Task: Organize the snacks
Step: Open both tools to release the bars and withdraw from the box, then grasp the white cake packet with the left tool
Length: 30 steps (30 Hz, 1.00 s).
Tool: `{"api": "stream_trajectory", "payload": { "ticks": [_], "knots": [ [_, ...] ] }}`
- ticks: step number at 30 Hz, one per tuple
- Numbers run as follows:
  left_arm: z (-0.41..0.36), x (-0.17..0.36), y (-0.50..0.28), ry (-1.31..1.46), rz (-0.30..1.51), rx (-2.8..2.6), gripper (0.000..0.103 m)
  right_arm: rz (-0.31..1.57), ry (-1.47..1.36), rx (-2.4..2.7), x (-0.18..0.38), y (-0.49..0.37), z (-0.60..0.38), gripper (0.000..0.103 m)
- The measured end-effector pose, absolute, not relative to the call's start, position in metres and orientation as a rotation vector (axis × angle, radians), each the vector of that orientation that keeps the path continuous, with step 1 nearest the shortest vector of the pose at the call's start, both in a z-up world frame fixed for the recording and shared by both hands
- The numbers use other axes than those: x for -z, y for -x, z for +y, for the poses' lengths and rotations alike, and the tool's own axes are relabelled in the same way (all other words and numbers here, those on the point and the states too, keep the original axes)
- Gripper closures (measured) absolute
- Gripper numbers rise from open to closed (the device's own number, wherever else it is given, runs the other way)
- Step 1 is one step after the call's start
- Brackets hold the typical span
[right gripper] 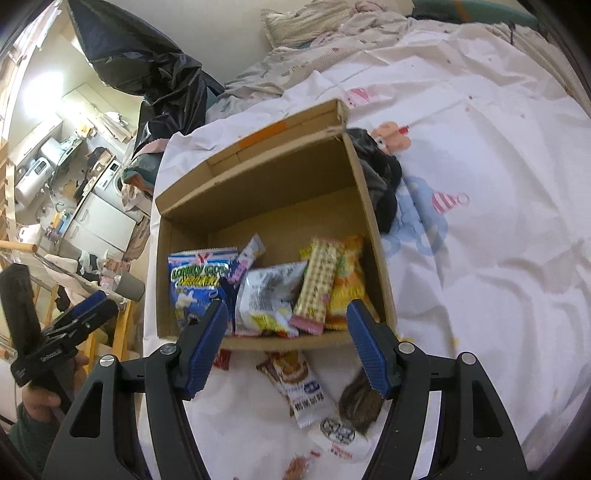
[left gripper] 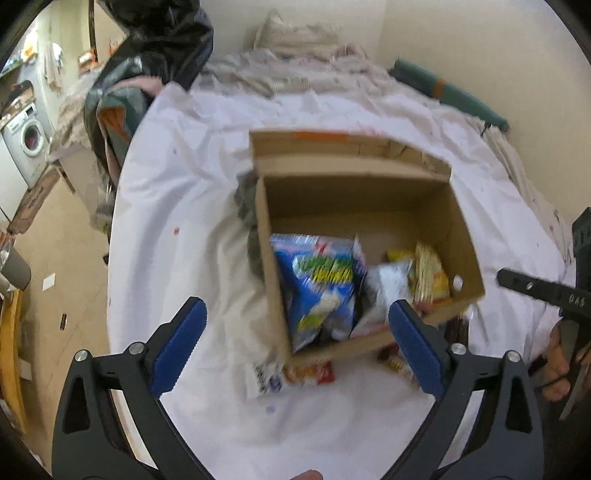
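Note:
An open cardboard box (left gripper: 369, 192) (right gripper: 258, 184) stands on the white bedsheet. Inside lie a blue snack bag (left gripper: 317, 284) (right gripper: 195, 284), a silver packet (right gripper: 269, 299), a wafer pack (right gripper: 319, 280) and a yellow packet (left gripper: 430, 277) (right gripper: 347, 284). Loose snacks lie on the sheet in front of the box: a white and brown bar (right gripper: 295, 384), a white and red packet (left gripper: 291, 374) and small wrapped sweets (right gripper: 338, 430). My left gripper (left gripper: 295, 317) is open and empty above the box's near edge. My right gripper (right gripper: 286, 321) is open and empty above the box's near edge.
A dark cloth (right gripper: 380, 177) lies against the box's outer side. A brown furry thing (right gripper: 360, 406) lies by my right finger. A black plastic bag (left gripper: 155, 48) and pillows (left gripper: 295, 33) are at the bed's head. The bed's left edge drops to a cluttered floor (left gripper: 55, 258).

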<state>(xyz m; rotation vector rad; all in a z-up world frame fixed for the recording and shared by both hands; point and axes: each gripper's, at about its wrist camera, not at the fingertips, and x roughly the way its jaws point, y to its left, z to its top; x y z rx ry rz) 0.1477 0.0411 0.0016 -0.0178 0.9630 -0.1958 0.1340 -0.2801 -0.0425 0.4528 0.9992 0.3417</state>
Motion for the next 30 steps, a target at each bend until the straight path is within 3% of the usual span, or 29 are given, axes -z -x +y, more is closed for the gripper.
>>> {"api": "stream_trajectory", "payload": {
  "ticks": [7, 14, 19, 30],
  "knots": [
    [0.070, 0.022, -0.153, 0.062, 1.117, 0.159, 0.005, 1.038, -0.466, -0.327, 0.051, -0.108, -0.287, 0.033],
    [0.067, 0.087, -0.152, -0.056, 1.395, 0.127, 0.006, 1.121, -0.458, -0.264, 0.070, -0.098, -0.292, 0.033],
    [0.038, 0.111, -0.158, -0.145, 1.448, 0.155, 0.006, 1.138, -0.469, -0.247, 0.075, -0.100, -0.296, 0.033],
    [0.018, 0.140, -0.180, 0.098, 1.444, 0.007, 0.005, 1.160, -0.475, -0.232, 0.081, -0.107, -0.300, 0.033]
  ]
}}
